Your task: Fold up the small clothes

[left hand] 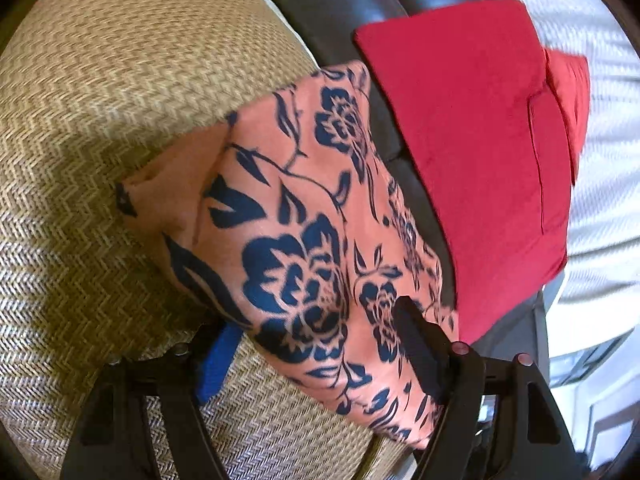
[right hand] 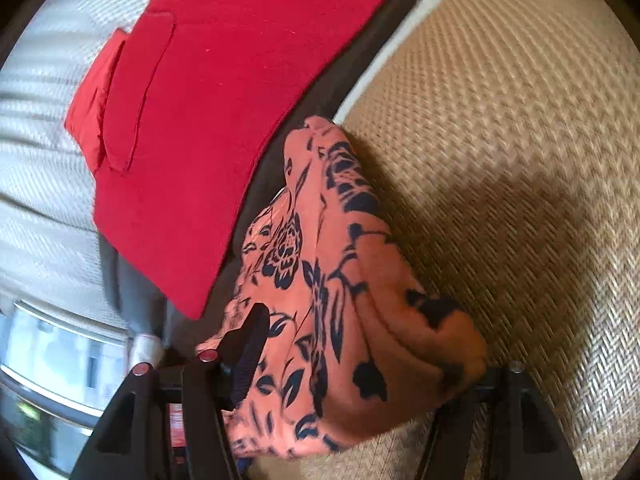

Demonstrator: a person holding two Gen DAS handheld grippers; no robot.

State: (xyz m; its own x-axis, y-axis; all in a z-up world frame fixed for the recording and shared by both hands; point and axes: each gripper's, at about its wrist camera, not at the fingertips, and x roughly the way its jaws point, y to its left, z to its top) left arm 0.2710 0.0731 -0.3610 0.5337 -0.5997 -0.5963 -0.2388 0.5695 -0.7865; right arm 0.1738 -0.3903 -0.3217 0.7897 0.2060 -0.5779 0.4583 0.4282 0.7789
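**Floral garment bunched between both grippers, beside a folded red one**

On the woven herringbone mat (left hand: 120, 100), partly over the edge of a dark padded seat (left hand: 340, 8): a salmon floral garment (left hand: 304, 208) with navy flowers, gathered into a thick, creased bundle rather than spread flat.

Around its near end in the left wrist view, the left gripper (left hand: 316, 320). Blue-padded finger (left hand: 218, 360) against the bundle's left edge, black finger (left hand: 416, 344) lying on the cloth at the right, fabric filling the gap between. Clenched on the cloth or only resting against it: cannot tell.

From the other side, the right gripper (right hand: 360, 340) at the same floral garment (right hand: 340, 280). One black finger (right hand: 248, 344) visible against the cloth at the left; the other buried under a bulging fold. Jaws set partway in, cloth between them. Gripping or merely touching: cannot tell here either.

Just beside the floral bundle, on the dark seat: a red garment (left hand: 460, 140), folded flat into a neat slab with a stitched pocket showing, its long edge close to the floral cloth. Same red garment (right hand: 224, 92) across the upper left of the right wrist view, woven mat (right hand: 520, 120) to the right.

Beyond the red garment, white ribbed fabric (left hand: 600, 120), blurred.
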